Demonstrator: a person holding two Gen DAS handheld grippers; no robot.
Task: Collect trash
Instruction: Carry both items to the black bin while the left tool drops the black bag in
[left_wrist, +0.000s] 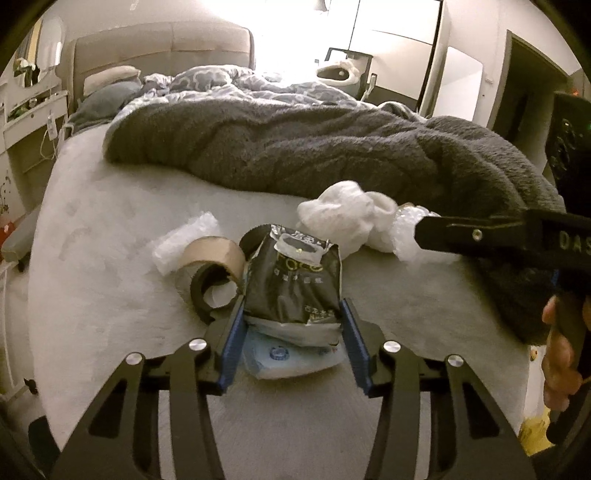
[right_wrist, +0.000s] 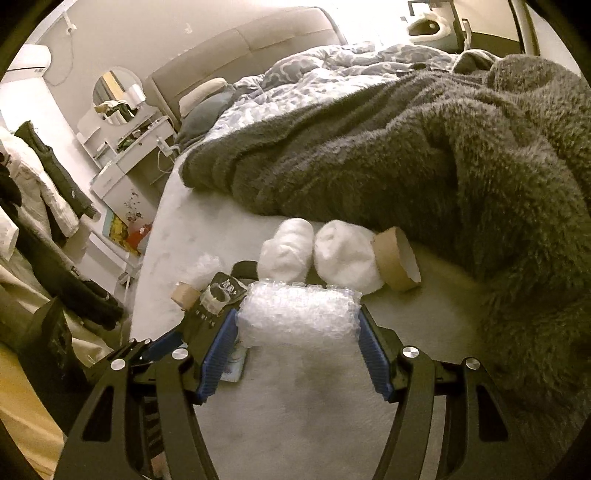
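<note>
Trash lies on the grey bed sheet (left_wrist: 110, 229). In the left wrist view my left gripper (left_wrist: 291, 325) is open with its blue pads either side of a black foil packet (left_wrist: 293, 280) lying on a blue-and-white wrapper (left_wrist: 288, 360). A brown tape roll (left_wrist: 216, 273) and a bubble wrap piece (left_wrist: 184, 240) lie left of it. In the right wrist view my right gripper (right_wrist: 299, 336) is open around a wad of bubble wrap (right_wrist: 299, 314); whether the pads touch it I cannot tell. My right gripper also shows in the left wrist view (left_wrist: 424, 229).
White socks (right_wrist: 325, 254) and a cardboard tape core (right_wrist: 397, 258) lie beyond the bubble wrap. A fuzzy dark grey blanket (right_wrist: 406, 147) covers the right side of the bed. A dresser with a round mirror (right_wrist: 114, 96) and hanging clothes (right_wrist: 44, 184) stand left.
</note>
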